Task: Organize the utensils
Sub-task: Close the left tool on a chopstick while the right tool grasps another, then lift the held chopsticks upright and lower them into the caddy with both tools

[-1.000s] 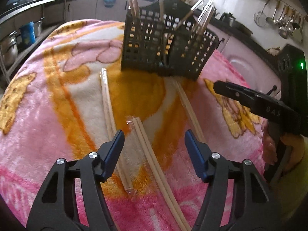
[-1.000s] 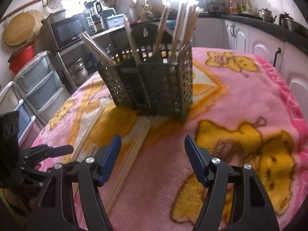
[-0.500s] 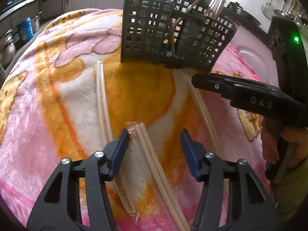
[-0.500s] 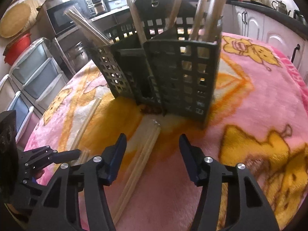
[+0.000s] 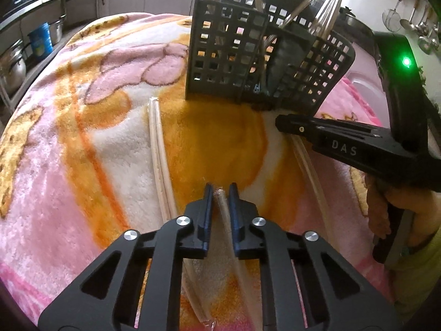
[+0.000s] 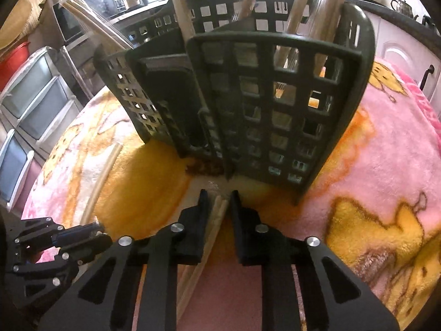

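A dark grey slotted utensil caddy (image 5: 234, 55) (image 6: 275, 110) stands on the blanket, with several chopsticks upright in it. My left gripper (image 5: 220, 190) is low over the blanket. Its jaws are closing, and the pads press on the end of a plastic-wrapped chopstick pair (image 5: 224, 215). My right gripper (image 6: 219, 197) sits just in front of the caddy's base. Its jaws are closing too, pinching the end of another chopstick pair (image 6: 217, 218). A third pair (image 5: 160, 151) (image 6: 102, 176) lies loose to the left. Each wrist view shows the other gripper (image 5: 279, 122) (image 6: 99, 230).
A pink and orange fleece blanket (image 5: 82, 165) covers the table. Kitchen counters with pots (image 5: 11, 69) run along the left. Ladles (image 5: 413, 24) hang on the right wall. In the right wrist view, plastic drawers (image 6: 30, 102) and a microwave (image 6: 71, 24) stand beyond the table.
Both grippers moved forward and down toward the caddy. Their jaws went from wide open to closed, each around a chopstick pair lying on the blanket.
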Demonstrator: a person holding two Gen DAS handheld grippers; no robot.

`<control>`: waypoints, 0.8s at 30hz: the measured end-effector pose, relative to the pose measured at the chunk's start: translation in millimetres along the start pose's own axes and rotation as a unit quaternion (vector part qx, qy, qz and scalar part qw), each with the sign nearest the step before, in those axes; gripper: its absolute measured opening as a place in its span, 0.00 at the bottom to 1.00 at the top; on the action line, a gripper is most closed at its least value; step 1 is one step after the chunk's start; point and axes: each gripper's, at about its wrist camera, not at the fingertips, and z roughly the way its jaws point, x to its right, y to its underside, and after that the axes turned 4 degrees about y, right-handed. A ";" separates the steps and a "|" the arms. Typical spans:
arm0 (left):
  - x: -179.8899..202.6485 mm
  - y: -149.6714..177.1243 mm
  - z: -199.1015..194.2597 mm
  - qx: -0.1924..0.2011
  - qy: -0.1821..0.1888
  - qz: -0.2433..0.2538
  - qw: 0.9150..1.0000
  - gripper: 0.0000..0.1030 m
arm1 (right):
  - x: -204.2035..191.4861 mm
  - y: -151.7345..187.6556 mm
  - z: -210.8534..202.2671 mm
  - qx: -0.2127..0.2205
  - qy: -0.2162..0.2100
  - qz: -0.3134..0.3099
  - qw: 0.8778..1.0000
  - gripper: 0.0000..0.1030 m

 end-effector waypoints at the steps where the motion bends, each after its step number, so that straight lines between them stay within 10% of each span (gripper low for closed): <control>1: 0.2 -1.4 -1.2 0.002 0.002 0.000 1.000 0.03 | 0.5 0.1 -2.3 0.003 -0.002 0.001 1.000 0.13; 24: 37.8 -75.8 -101.6 0.152 0.049 0.034 0.987 0.01 | 3.3 -14.3 -164.0 0.194 -0.047 -0.001 0.980 0.11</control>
